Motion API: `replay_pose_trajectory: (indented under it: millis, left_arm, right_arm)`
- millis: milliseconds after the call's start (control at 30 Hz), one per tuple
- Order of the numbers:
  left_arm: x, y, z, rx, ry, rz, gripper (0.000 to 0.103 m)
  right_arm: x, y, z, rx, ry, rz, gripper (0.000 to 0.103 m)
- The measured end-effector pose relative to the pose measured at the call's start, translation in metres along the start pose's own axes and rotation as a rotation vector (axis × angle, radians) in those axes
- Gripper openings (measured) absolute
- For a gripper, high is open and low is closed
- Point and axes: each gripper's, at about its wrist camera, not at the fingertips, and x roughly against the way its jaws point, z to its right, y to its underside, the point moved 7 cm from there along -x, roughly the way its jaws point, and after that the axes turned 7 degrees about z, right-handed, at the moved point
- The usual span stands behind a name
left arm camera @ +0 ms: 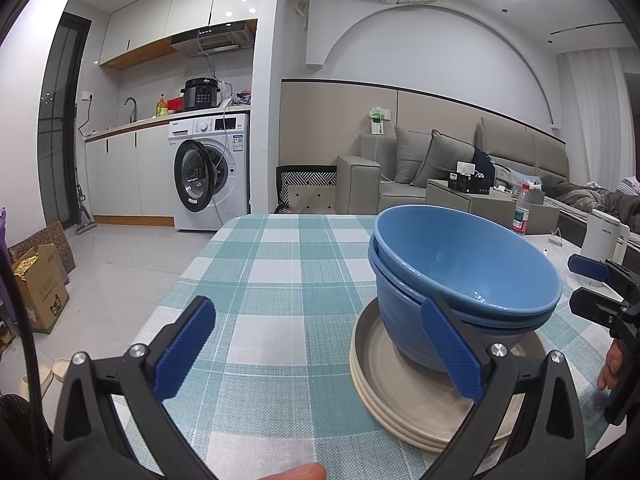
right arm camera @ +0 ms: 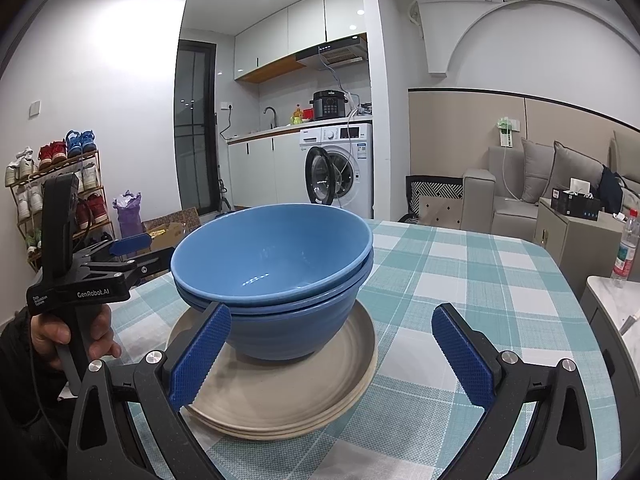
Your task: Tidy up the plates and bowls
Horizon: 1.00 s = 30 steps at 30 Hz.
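Observation:
Two blue bowls [left arm camera: 460, 272] sit nested on a stack of beige plates [left arm camera: 384, 384] on the checked tablecloth [left arm camera: 280, 280]. The same bowls [right arm camera: 276, 264] and plates [right arm camera: 288, 392] show in the right wrist view. My left gripper [left arm camera: 318, 356] is open and empty, just left of the stack, its right finger in front of the bowls. My right gripper [right arm camera: 332, 356] is open and empty, just right of the stack, its left finger in front of the bowls. Each gripper shows in the other's view, the right gripper [left arm camera: 596, 292] and the left gripper [right arm camera: 132, 256].
A white side table with a kettle [left arm camera: 602, 236] and a water bottle [left arm camera: 522, 210] stands to the right. A sofa [left arm camera: 440, 168], a washing machine [left arm camera: 212, 172], cardboard boxes [left arm camera: 38, 288] and a shoe rack [right arm camera: 52, 200] surround the table.

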Motion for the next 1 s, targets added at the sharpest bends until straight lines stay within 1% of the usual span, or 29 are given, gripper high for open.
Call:
replay_pose_trajectory:
  millis: [333, 1000]
  left_arm:
    - [0.0013, -0.0007, 0.0055, -0.016, -0.001, 0.007, 0.103]
    - [0.0005, -0.0016, 0.0028, -0.009, 0.001, 0.008, 0.103]
  right_arm:
    - [0.0002, 0.0006, -0.0006, 0.000, -0.001, -0.001, 0.102]
    - [0.0005, 0.0011, -0.0013, 0.000, -0.003, -0.003, 0.102]
